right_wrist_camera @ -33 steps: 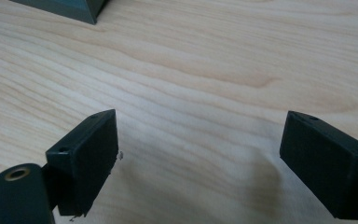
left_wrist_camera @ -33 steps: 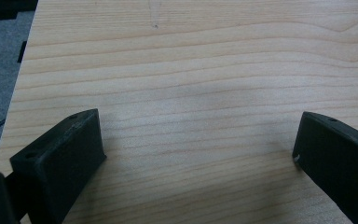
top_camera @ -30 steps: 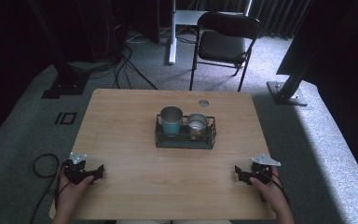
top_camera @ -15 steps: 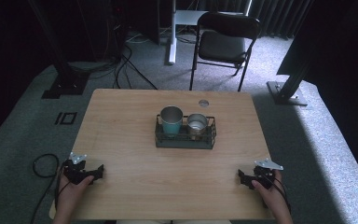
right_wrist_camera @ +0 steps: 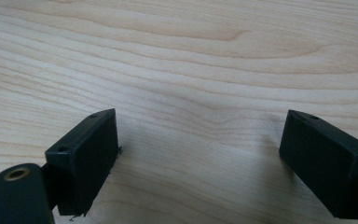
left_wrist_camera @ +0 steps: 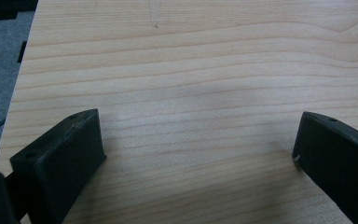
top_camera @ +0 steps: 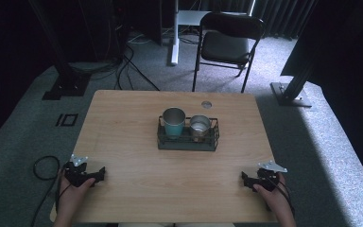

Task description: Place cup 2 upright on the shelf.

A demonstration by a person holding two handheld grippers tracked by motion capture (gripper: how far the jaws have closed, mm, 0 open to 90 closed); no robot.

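Note:
A black wire basket [top_camera: 188, 142] stands at the middle of the wooden table [top_camera: 123, 123]. In it a teal cup with a metal rim [top_camera: 174, 122] stands at the left and a smaller steel cup [top_camera: 200, 127] at the right. My left gripper [top_camera: 99, 175] rests at the table's front left corner, held by a hand. Its jaws stand wide apart over bare wood, as the left gripper view shows [left_wrist_camera: 198, 140]. My right gripper [top_camera: 245, 178] rests at the front right corner, also open over bare wood [right_wrist_camera: 200, 140]. Both are far from the basket.
A small round grommet [top_camera: 206, 104] sits near the table's far edge. A black folding chair [top_camera: 227, 45] stands behind the table on grey carpet. Cables [top_camera: 40, 168] trail off the front left, and dark stand bases [top_camera: 290, 94] flank the table.
The right gripper has drifted slightly toward the table's front right corner. The left gripper and the basket have stayed put.

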